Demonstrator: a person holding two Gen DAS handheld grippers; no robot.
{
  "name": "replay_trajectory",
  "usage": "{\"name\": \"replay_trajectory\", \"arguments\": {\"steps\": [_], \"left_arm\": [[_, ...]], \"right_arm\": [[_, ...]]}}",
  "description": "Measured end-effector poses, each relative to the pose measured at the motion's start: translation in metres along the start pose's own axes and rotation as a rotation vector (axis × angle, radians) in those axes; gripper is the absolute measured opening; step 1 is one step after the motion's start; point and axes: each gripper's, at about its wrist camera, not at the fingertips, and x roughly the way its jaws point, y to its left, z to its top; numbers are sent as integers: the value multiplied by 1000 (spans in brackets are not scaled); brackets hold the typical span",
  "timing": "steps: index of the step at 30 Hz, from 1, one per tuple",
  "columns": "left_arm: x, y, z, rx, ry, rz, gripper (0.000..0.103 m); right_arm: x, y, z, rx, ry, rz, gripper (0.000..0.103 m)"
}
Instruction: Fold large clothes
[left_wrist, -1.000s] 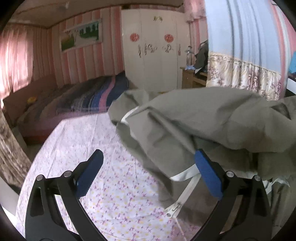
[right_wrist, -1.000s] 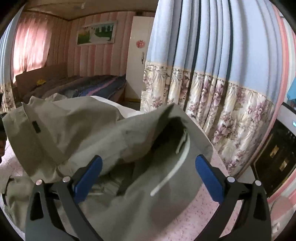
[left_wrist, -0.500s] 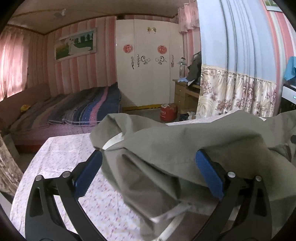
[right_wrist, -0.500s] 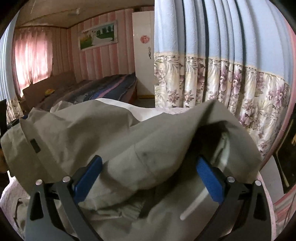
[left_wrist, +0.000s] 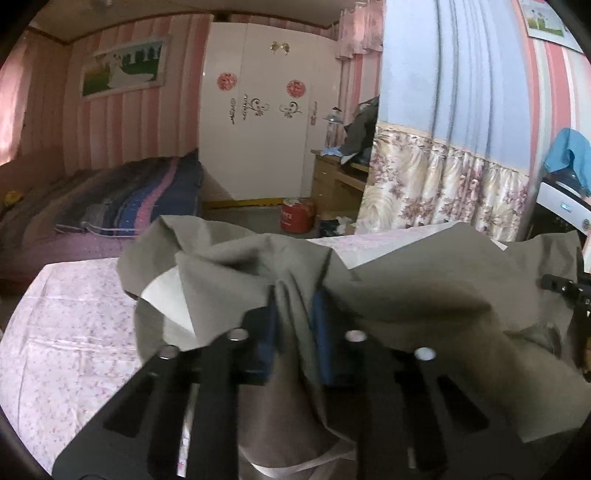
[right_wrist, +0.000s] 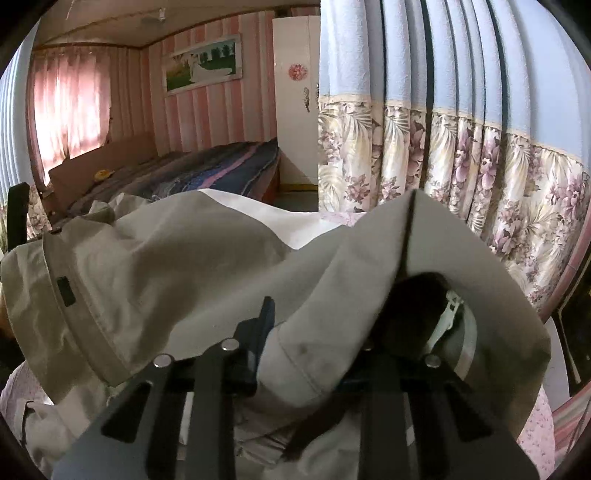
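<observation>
Pink-striped walls, a white wardrobe and a blue curtain with a floral hem framed the room, and close in front of you lay the table under its pale floral cloth (left_wrist: 74, 332). Your crumpled olive-grey jacket with a white lining and white zipper (left_wrist: 424, 295) sat heaped on that cloth, directly ahead of both tools and spread crosswise between them, its long run going from your left hand's side to your right.

Your left gripper (left_wrist: 293, 321) was closing, and a ridge of the grey fabric stood pinched between its blue pads (left_wrist: 325, 339). Your right gripper (right_wrist: 306, 332) was closing too; the cloth draped over it, the left blue pad showed beside a fold, and the far pad was buried under fabric, so you could not see the bite itself, though it looked like a hold on the jacket.

The zipper tape (right_wrist: 448, 317) lay just right of your right tool, inside a dark opening. With each hand on its own end, neither was nearer; the next move seemed to call for drawing the two ends apart to stretch the garment flat.
</observation>
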Motion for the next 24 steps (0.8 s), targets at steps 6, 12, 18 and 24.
{"name": "replay_trajectory", "arguments": {"steps": [6,12,18,24], "left_arm": [[-8,-10,-6,37,-29,32,3],[-39,-11,3,54,-96,66,2],[-86,-14,31,52,-177,83,2],[-150,-21,72,63,-299,115,2]], "right_arm": [[-1,-3,-1,21,-7,3,26],[-18,-3,9,21,-79,-3,15],[-51,-1,36,14,-182,7,7],[-106,6,80,-45,-329,-3,6]]}}
